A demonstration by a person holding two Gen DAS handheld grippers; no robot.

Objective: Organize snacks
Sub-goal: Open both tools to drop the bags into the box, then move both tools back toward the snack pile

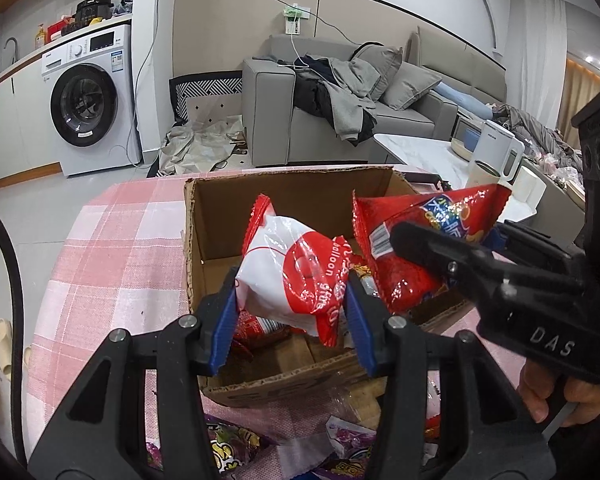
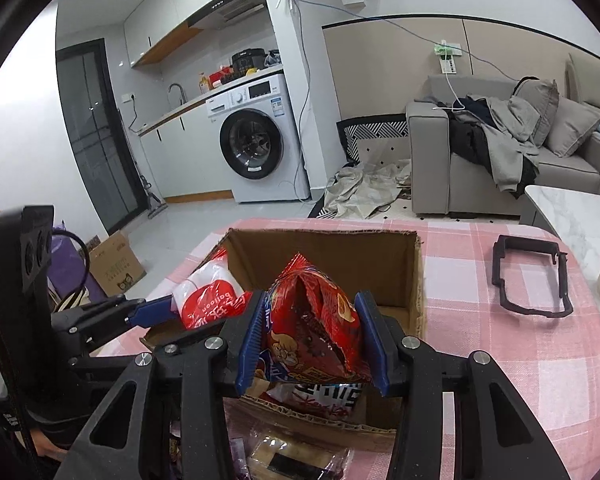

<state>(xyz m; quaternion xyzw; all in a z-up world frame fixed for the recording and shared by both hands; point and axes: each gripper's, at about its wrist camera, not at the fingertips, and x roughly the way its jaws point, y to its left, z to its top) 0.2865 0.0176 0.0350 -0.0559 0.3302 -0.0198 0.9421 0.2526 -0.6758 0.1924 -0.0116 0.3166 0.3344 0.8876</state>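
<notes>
Mid-delivery over the cardboard box: left gripper clenched on white-and-red packet, right gripper on red bag. Next: lower and release inside, probably.

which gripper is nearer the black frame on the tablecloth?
Right. Right gripper is over the box, the black frame off to its right; left gripper sits farther left.

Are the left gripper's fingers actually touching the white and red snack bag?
Touching. The left wrist view shows both blue fingers of the left gripper pressed against the sides of the white and red snack bag, holding it above the cardboard box.
</notes>
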